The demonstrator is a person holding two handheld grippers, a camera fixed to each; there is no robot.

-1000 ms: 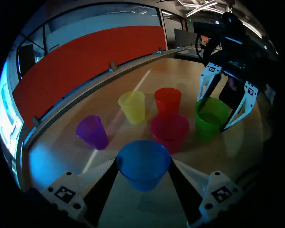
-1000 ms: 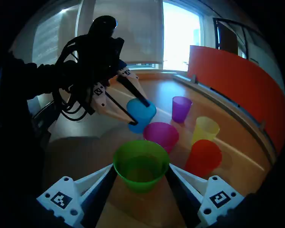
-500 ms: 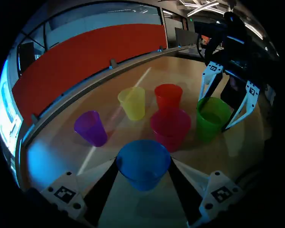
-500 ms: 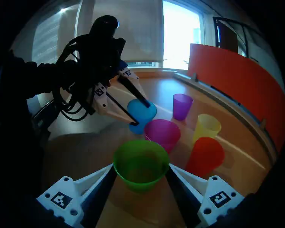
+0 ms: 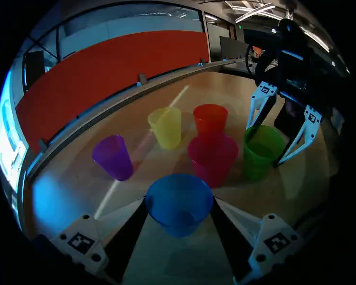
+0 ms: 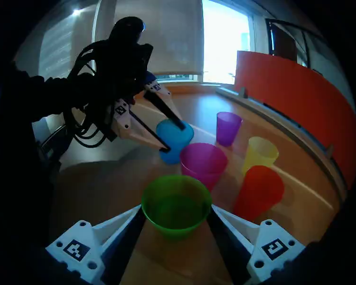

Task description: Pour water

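Six translucent plastic tumblers, tapered and smooth-walled, are out, and no pouring looks begun: both held cups are upright. The left gripper has its jaws clamped on the blue cup, just beside the magenta cup. The right gripper has its jaws pressed on either side of the green cup, which may hold a little water, though I can't be sure. The red cup, yellow cup and purple cup stand on the glossy wooden surface. I'd judge the tilting of one cup over another is all left to do.
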